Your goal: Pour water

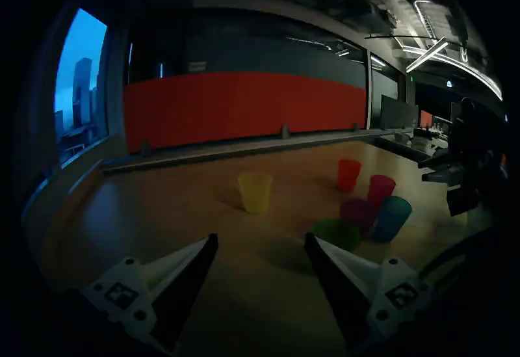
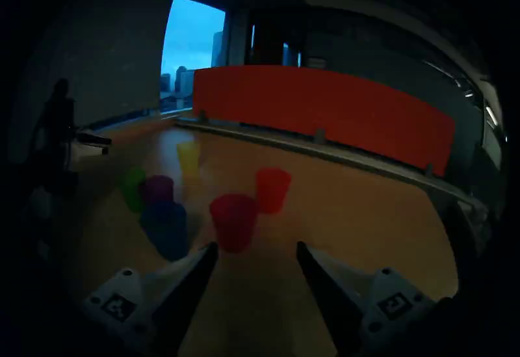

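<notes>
Several plastic cups stand on a wooden table (image 1: 195, 207). In the left gripper view a yellow cup (image 1: 255, 192) stands alone ahead, with a green cup (image 1: 336, 233), purple cup (image 1: 358, 213), blue cup (image 1: 391, 218), pink cup (image 1: 380, 189) and red cup (image 1: 348, 174) clustered to the right. My left gripper (image 1: 260, 246) is open and holds nothing. In the right gripper view the pink cup (image 2: 233, 222) stands just beyond my open right gripper (image 2: 255, 250), with the red cup (image 2: 272, 190), blue cup (image 2: 165, 229), purple cup (image 2: 158, 190), green cup (image 2: 132, 188) and yellow cup (image 2: 188, 158) around it.
A long red partition (image 1: 240, 106) runs along the table's far edge. A window (image 1: 79, 84) shows city buildings at dusk. The other gripper, dark, hangs at the right (image 1: 465, 162) of the left gripper view and at the left (image 2: 58, 142) of the right gripper view.
</notes>
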`<action>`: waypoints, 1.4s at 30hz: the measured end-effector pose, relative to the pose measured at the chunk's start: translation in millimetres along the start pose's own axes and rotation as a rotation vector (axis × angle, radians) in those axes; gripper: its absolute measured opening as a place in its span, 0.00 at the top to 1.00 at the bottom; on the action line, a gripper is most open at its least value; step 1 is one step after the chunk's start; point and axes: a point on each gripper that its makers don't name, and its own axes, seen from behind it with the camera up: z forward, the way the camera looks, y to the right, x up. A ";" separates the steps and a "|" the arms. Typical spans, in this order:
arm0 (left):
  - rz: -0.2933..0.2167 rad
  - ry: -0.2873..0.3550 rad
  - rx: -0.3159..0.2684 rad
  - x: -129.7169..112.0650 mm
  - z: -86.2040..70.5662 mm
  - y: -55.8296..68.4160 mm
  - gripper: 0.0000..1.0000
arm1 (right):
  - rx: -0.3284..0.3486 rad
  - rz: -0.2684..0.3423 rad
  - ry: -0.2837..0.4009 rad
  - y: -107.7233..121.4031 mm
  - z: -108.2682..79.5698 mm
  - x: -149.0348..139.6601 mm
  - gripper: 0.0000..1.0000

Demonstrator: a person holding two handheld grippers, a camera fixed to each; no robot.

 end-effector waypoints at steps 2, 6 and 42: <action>-0.014 0.022 0.021 4.4 0.6 -3.1 0.01 | -0.024 0.006 0.016 3.9 -0.9 6.0 0.06; -0.062 0.064 0.061 12.4 1.7 -9.4 0.01 | -0.073 0.009 0.071 12.3 -1.7 25.3 0.06; -0.038 0.343 0.297 91.9 -7.9 -28.6 0.01 | -0.322 0.069 0.329 50.7 0.5 107.3 0.06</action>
